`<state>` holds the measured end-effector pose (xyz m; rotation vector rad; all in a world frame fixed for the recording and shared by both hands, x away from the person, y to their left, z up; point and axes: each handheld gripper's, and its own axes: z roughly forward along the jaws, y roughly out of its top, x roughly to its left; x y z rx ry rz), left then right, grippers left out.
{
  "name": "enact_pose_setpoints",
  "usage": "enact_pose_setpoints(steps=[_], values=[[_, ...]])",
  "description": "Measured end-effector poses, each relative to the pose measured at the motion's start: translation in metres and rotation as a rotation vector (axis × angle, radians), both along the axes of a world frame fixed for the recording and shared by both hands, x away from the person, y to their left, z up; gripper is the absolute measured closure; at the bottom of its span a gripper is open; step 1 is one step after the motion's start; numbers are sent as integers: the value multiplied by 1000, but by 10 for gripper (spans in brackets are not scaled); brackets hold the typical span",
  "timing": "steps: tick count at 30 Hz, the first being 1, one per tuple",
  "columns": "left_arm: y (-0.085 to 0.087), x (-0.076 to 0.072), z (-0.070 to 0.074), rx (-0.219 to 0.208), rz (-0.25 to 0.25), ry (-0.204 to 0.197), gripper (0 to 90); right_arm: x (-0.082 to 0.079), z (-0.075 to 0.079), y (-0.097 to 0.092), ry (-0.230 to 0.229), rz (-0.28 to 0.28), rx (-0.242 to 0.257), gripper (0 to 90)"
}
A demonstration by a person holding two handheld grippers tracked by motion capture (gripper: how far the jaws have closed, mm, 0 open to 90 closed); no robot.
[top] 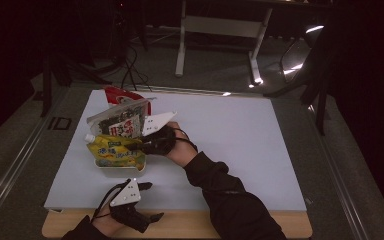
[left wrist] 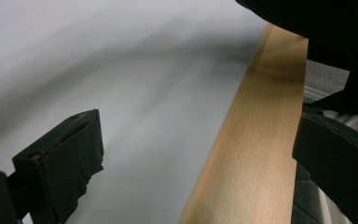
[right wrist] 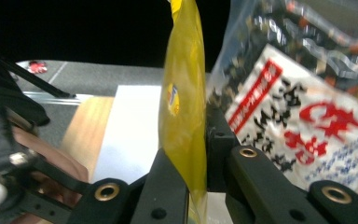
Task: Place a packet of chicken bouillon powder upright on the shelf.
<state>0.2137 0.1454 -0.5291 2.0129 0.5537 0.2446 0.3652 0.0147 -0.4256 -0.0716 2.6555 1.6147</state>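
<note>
A yellow pouch with a white cap stands on edge in a white container at the left of the white board. My right gripper is shut on the pouch's right edge; in the right gripper view the yellow pouch is pinched between the jaws of the right gripper. A dark seaweed bag leans right behind the pouch, and the seaweed bag touches the gripper's side. My left gripper rests open at the table's front edge, holding nothing, its fingers wide apart.
A red packet stands behind the seaweed bag. The white board lies on a wooden table whose edge runs under the left gripper. My right forearm crosses the front middle. Table legs and a chair stand beyond.
</note>
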Motion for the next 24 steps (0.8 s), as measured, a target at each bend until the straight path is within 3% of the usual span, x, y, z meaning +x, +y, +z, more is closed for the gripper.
enact_pose_setpoints(steps=[1,4,14,20,24], values=[[0,0,0,-1,-1,1,25,0,-1,-1,7,-10,5,765],[0,0,0,-3,-1,-1,25,2,0,-7,32,-26,15,659],[-2,1,0,-3,4,-1,25,2,0,-51,43,-95,48,482],[-2,1,0,-1,3,1,25,4,-14,-83,43,-175,60,337],[-2,1,0,-2,3,0,25,3,-30,-104,46,-200,31,228]])
